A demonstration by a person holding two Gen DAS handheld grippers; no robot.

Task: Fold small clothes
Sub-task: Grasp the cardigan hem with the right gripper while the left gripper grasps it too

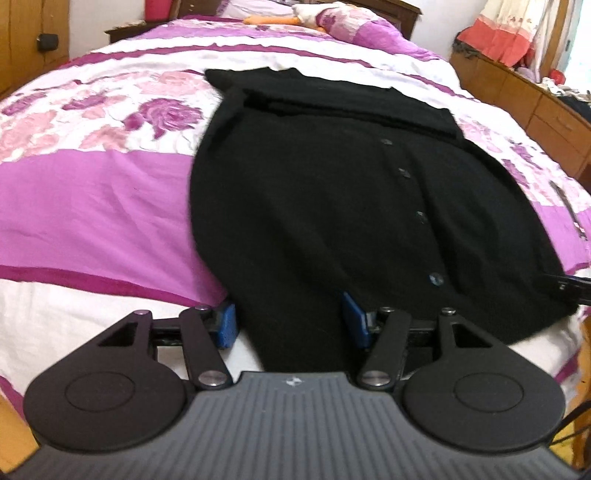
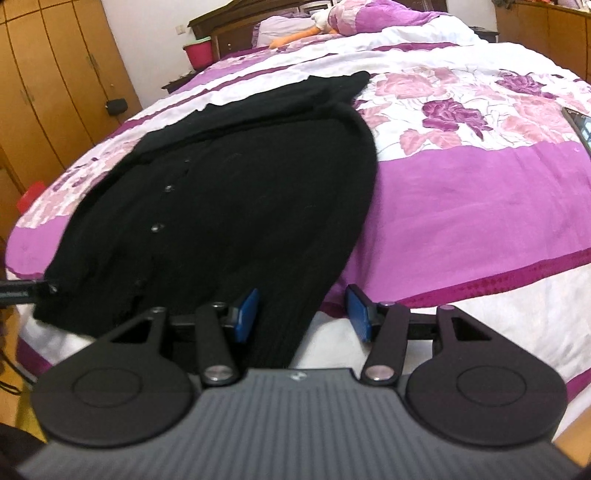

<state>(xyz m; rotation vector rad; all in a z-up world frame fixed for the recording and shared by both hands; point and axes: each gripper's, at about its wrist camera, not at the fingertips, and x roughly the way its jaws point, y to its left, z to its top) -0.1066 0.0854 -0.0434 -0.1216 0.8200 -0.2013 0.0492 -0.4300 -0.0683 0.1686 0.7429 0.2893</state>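
A black buttoned cardigan [image 1: 314,192] lies flat on the bed, hem toward me, with its top part folded across. In the left wrist view my left gripper [image 1: 290,323] stands open at the hem's left corner. The cloth lies between its blue pads [image 1: 226,325], which do not press on it. In the right wrist view the cardigan [image 2: 240,192] runs up and to the left. My right gripper [image 2: 303,318] is open over the hem's right corner, with cloth by the left pad [image 2: 245,317] and white sheet by the right pad.
The bed cover [image 1: 92,206] is purple and white with a rose print. A pillow [image 1: 351,22] lies at the headboard. A wooden dresser [image 1: 517,92] stands along one side, a wardrobe [image 2: 44,74] and a red bucket [image 2: 199,51] on the other. A phone [image 2: 581,125] lies on the cover.
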